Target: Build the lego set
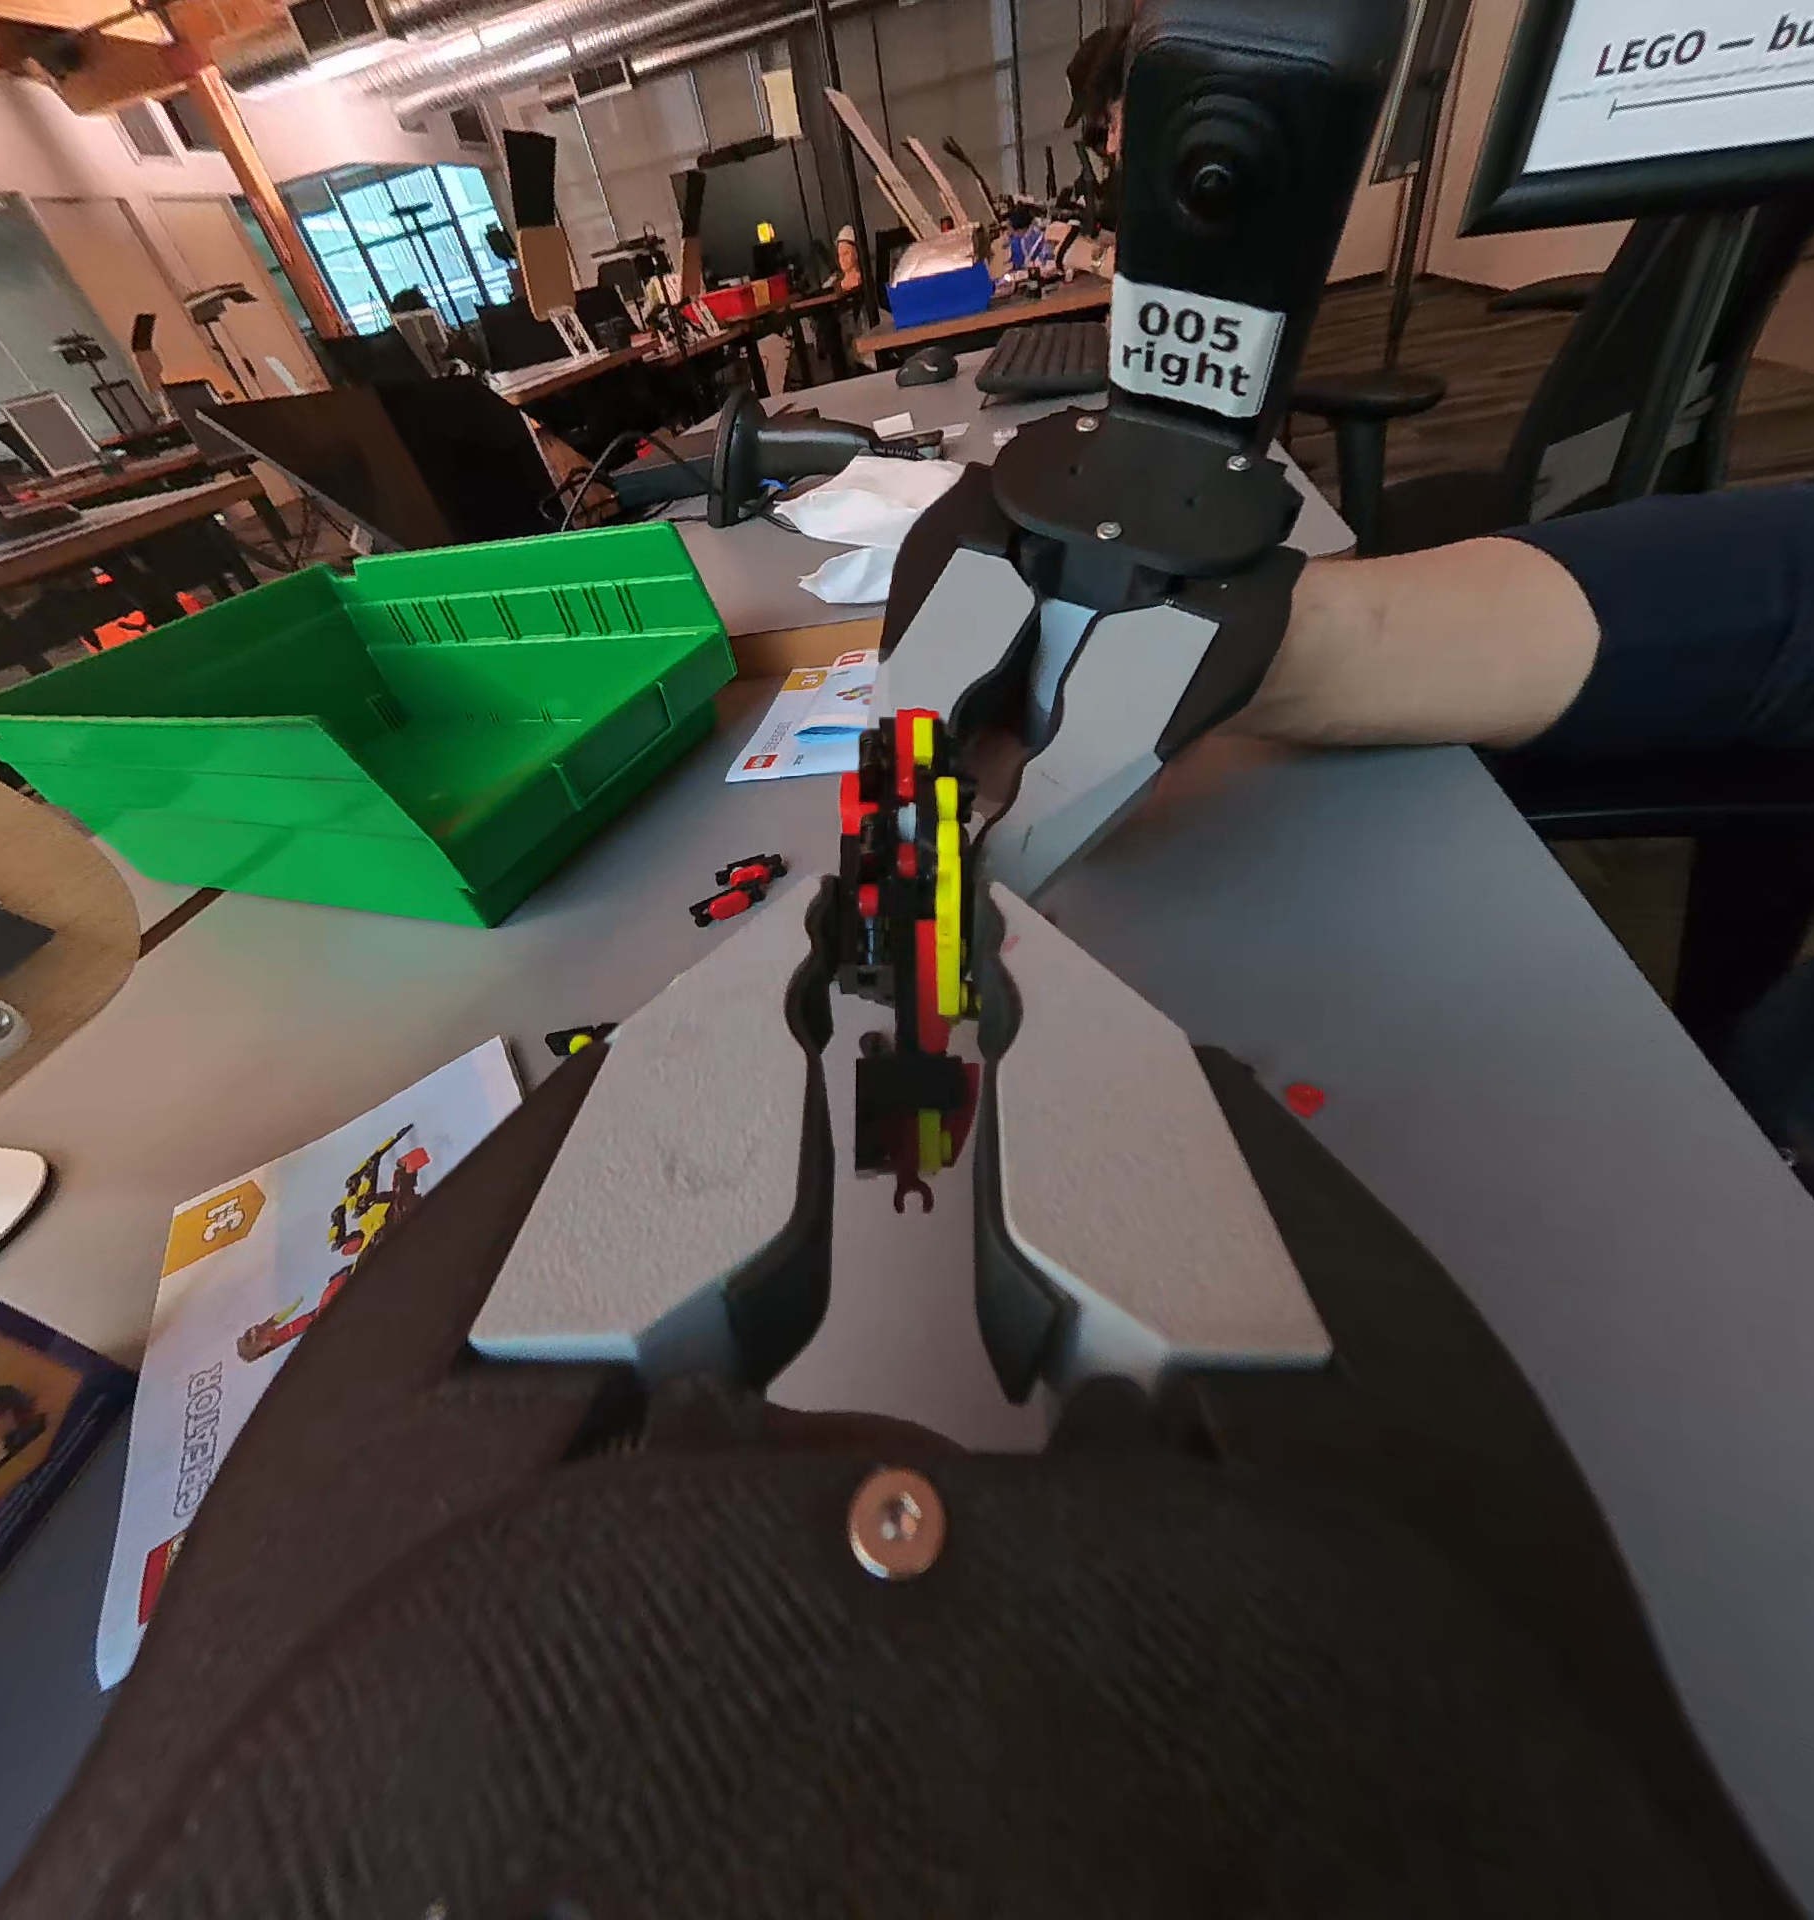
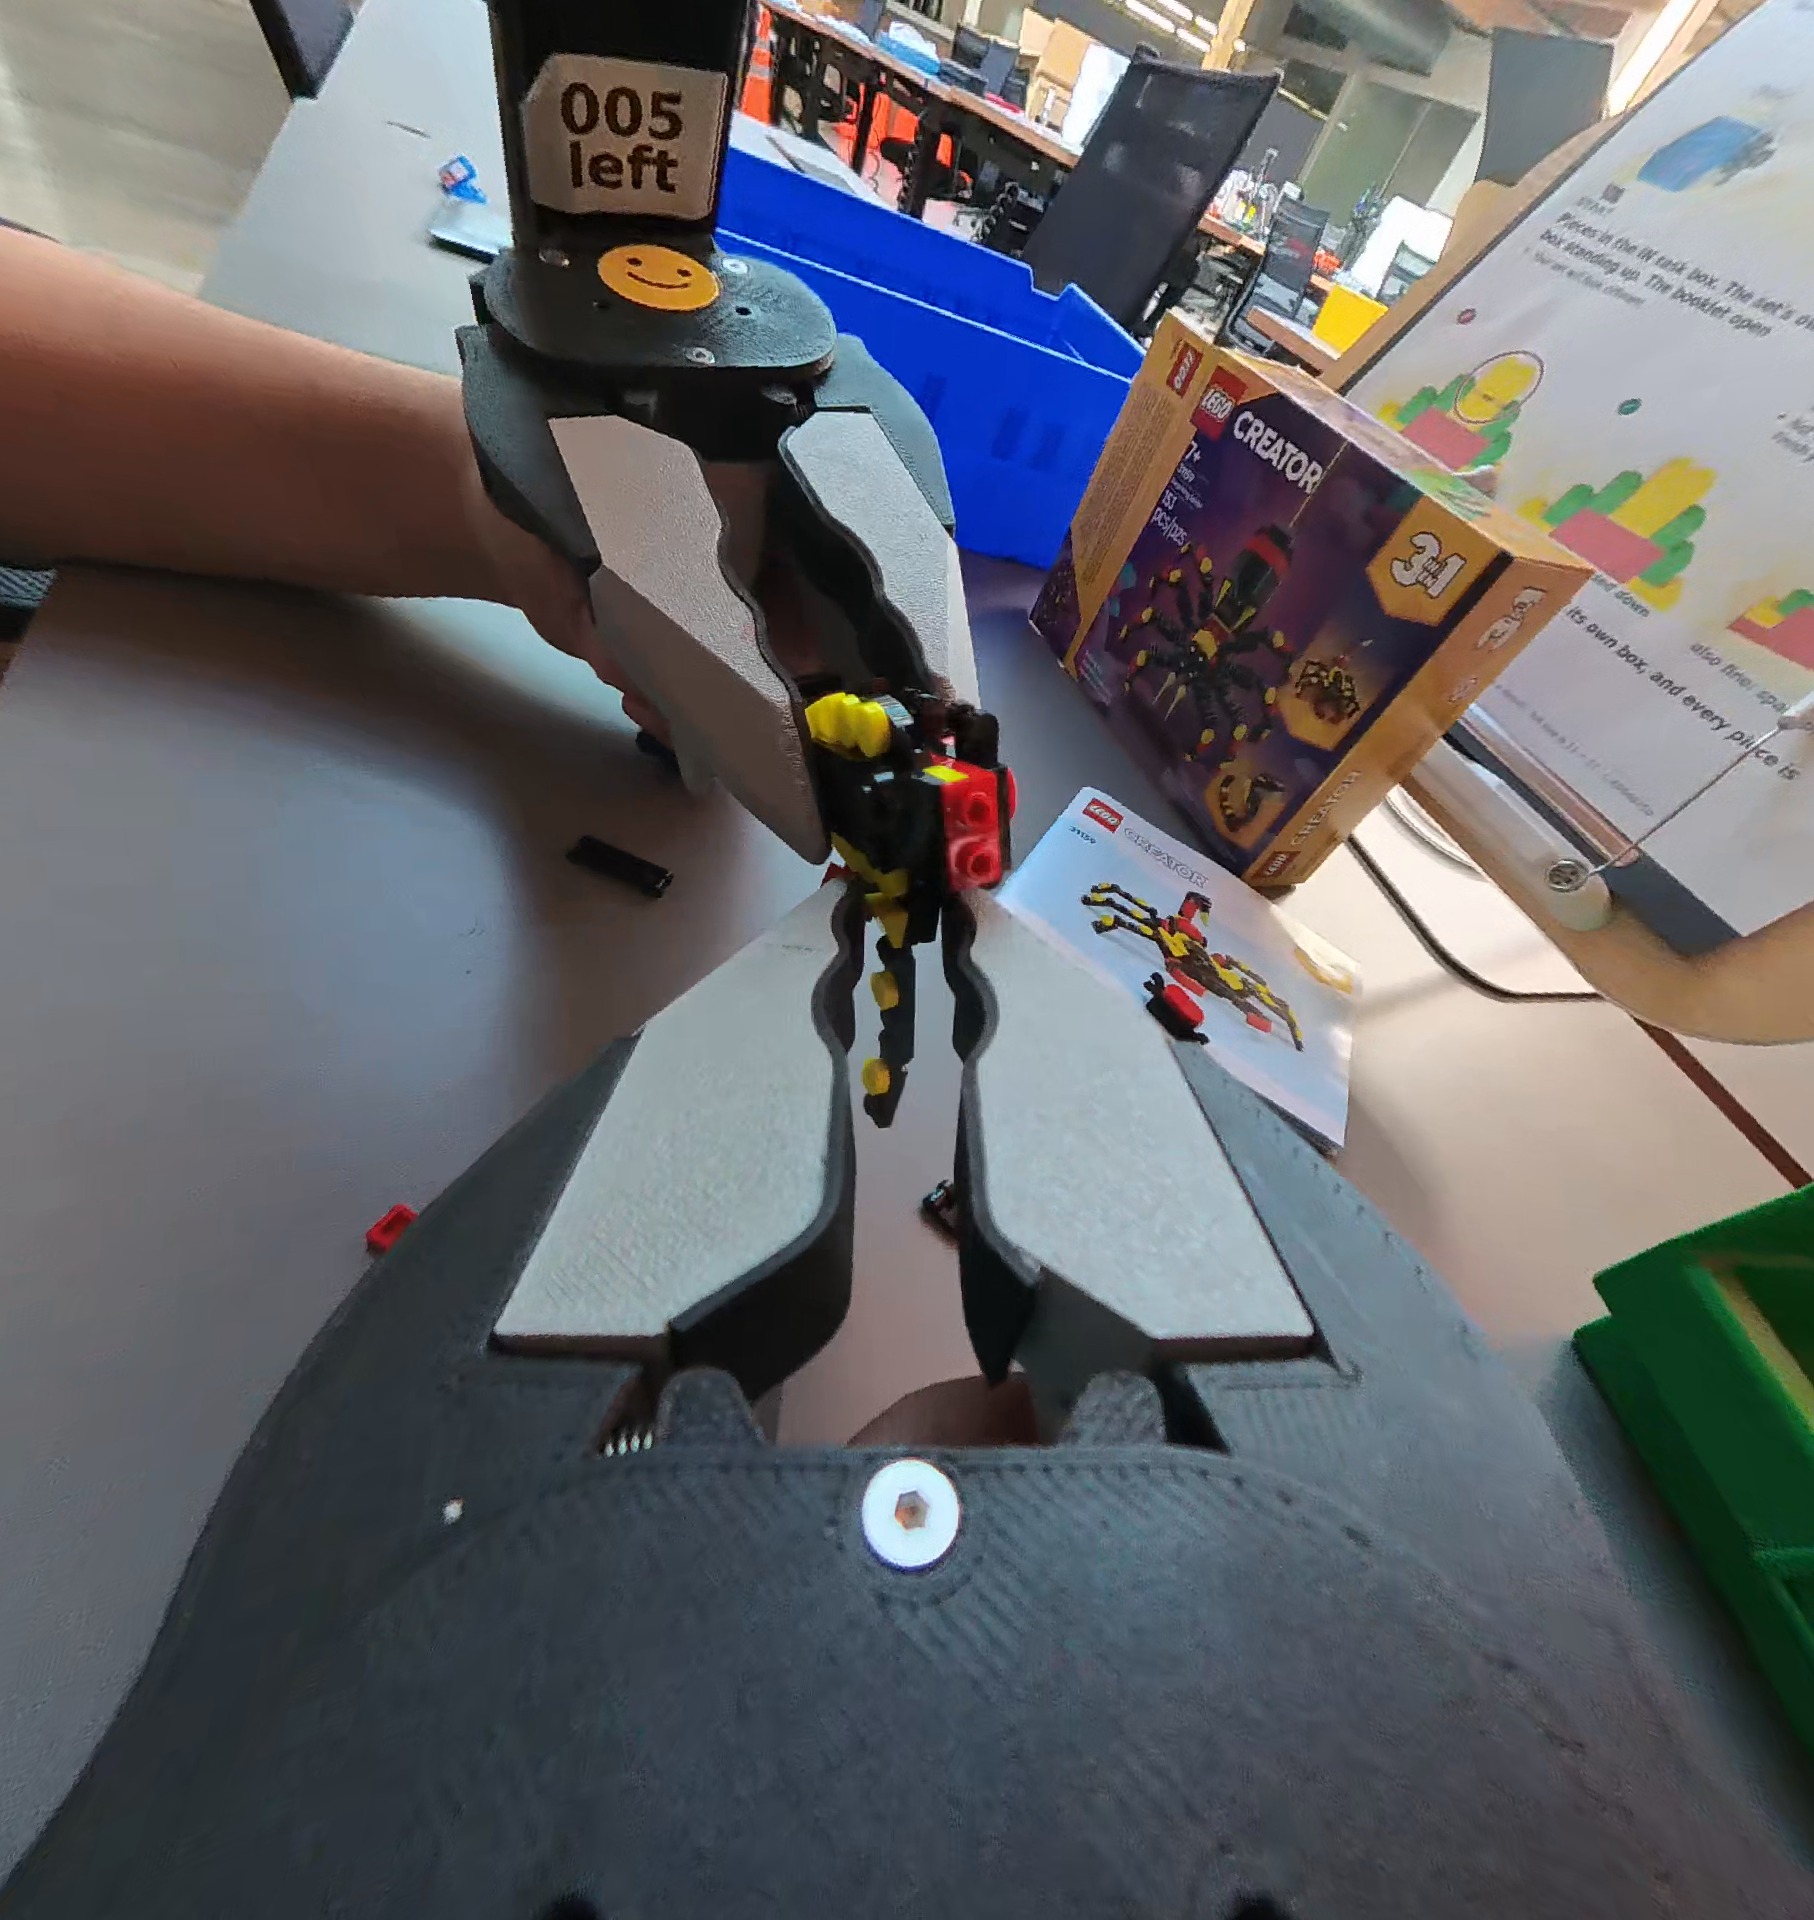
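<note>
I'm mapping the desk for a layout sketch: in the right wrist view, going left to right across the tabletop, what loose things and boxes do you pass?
Small red piece → black bar piece → instruction booklet → set box → green bin.

Two hand-held tools of matching build, one in each of the person's hands.
Each tool (image 1: 908, 966) (image 2: 898, 935) has a ribbed black printed body, one silver screw (image 1: 895, 1525) at its centre and two grey-faced fingers (image 2: 716, 1164) with wavy black inner edges. A white lettered label (image 1: 1189, 348) marks each black camera post; the left tool also carries an orange smiley sticker (image 2: 660, 276). A dark navy sleeve (image 1: 1713, 623) covers the right upper arm.
</note>
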{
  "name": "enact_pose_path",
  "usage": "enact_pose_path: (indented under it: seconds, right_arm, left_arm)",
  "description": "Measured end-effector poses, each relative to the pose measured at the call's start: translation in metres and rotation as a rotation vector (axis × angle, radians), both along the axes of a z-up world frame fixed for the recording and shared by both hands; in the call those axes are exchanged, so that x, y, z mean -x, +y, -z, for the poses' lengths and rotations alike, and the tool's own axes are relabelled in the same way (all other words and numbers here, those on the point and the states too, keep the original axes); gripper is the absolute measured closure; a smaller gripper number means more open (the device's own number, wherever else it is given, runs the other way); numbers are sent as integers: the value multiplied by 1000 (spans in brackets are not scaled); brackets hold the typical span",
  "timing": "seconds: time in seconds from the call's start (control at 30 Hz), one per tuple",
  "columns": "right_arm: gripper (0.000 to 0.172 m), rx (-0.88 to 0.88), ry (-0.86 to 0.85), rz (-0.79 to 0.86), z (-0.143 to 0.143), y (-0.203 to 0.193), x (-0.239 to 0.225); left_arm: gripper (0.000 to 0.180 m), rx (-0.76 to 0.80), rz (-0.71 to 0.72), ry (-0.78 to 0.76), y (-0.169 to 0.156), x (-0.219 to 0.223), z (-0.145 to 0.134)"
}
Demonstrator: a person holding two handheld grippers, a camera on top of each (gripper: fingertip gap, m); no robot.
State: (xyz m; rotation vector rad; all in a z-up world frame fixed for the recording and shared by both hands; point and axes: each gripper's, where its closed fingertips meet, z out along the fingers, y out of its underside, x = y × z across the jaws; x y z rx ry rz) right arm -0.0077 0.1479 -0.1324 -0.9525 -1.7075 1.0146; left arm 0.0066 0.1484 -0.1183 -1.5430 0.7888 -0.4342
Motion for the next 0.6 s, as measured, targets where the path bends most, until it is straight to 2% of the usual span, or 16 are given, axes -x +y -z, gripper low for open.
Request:
enact_pose_path:
  seconds: [0.1, 0.2, 0.3, 0.47, 0.53, 0.6]
  right_arm:
    - [160, 45, -6, -4, -4, 1, 0]
    - [160, 101, -61, 38, 1, 10, 2]
    - [160, 119, -120, 105, 10, 22, 4]
    - [161, 269, -180, 159, 15, 33, 2]
    - [162, 337, -216, 161, 21, 35, 3]
    - [162, 322, -210, 180, 22, 40, 3]
  left_arm:
    - [158, -21, -8, -17, 1, 0, -4]
    - [159, -69, -80, 71, 8, 3, 0]
    - [159, -155, -201, 263, 19, 7, 10]
    - [156, -354, -380, 547, 28, 11, 2]
    - [157, -469, -400, 753, 27, 8, 5]
    - [156, -550, -446, 867, 28, 6, 3]
